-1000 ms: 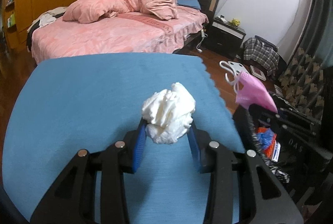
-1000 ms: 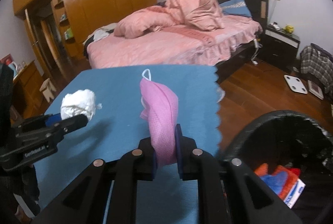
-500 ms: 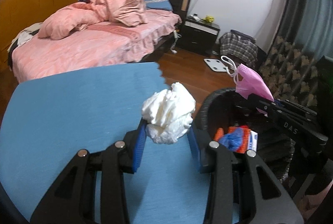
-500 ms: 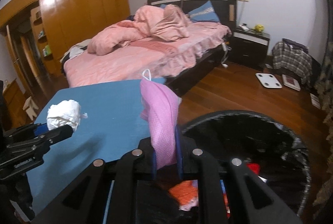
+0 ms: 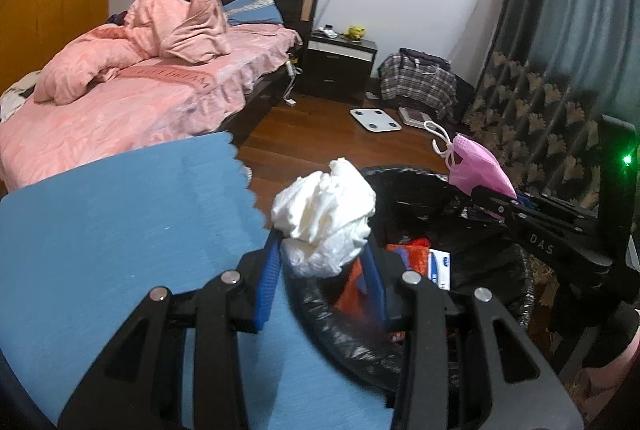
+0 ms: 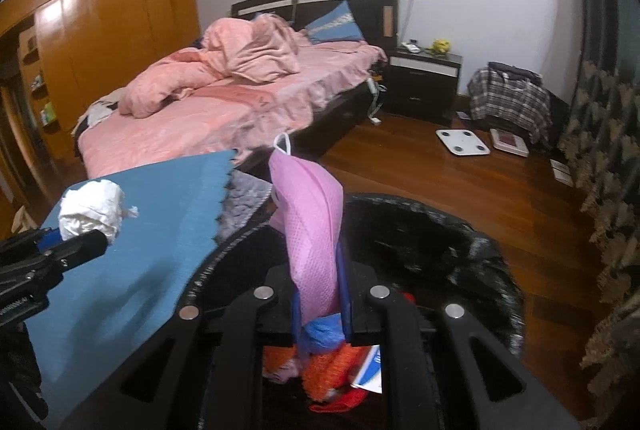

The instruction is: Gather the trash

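Two hand-held grippers are held level, side by side, over the near rim of a black-lined trash bin (image 5: 516, 270): the left gripper (image 5: 325, 259) is clamped on a crumpled white tissue wad (image 5: 325, 218), the right gripper (image 6: 320, 294) on a folded pink face mask (image 6: 310, 226). Orange and blue wrappers (image 6: 332, 374) are seen inside the bin, beside the blue-covered table (image 5: 120, 230). A pink bed (image 5: 120, 98) is seen beyond.

Each wrist camera looks forward and slightly down along its own fingers, close above the bin (image 5: 472, 190) (image 6: 440, 230) beside the blue table (image 5: 100, 230) (image 6: 132, 270); both views share the bed (image 5: 120, 102) (image 6: 224, 110) and far wall.
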Demonstrator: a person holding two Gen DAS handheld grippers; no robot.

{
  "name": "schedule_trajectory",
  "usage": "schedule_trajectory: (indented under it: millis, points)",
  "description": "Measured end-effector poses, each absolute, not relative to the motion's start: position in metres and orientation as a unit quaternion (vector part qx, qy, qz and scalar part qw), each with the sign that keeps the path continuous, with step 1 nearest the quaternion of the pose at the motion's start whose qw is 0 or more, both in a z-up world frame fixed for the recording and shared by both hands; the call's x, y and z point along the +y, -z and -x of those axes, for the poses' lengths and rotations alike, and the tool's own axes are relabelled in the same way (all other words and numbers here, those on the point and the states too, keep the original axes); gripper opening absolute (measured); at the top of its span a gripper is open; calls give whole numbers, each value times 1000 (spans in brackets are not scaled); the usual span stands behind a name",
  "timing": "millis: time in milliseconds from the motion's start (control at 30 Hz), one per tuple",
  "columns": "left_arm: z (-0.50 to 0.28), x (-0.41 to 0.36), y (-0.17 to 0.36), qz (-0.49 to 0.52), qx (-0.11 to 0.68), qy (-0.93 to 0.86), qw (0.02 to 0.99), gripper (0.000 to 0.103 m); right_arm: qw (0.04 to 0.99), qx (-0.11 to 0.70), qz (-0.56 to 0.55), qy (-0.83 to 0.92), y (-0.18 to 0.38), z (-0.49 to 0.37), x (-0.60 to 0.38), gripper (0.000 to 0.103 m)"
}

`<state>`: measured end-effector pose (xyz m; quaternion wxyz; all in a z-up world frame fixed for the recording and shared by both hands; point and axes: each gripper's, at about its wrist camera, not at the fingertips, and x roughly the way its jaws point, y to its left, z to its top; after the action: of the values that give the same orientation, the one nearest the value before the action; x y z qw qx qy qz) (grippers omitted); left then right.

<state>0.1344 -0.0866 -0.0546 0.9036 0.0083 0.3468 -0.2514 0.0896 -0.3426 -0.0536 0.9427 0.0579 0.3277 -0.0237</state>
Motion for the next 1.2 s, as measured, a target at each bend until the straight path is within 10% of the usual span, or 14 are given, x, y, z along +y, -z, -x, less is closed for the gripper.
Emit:
schedule_trajectory:
  millis: [267,467,667,1200]
  points:
    - [-133,-120,63,-16,351,288,891,37,937,339,-65,56,65,-79,-368,19]
    - [-139,-139,82,-7,370,326,870,69,932,347,-52,95,74,-75,-379,72]
    - [-140,-126,86,-3,369,312,876,88,930,348,-51,103,77,-67,-384,97]
    - [-110,-63,56,-14,375,207,904,94,938,334,-63,60,28,-29,-331,97]
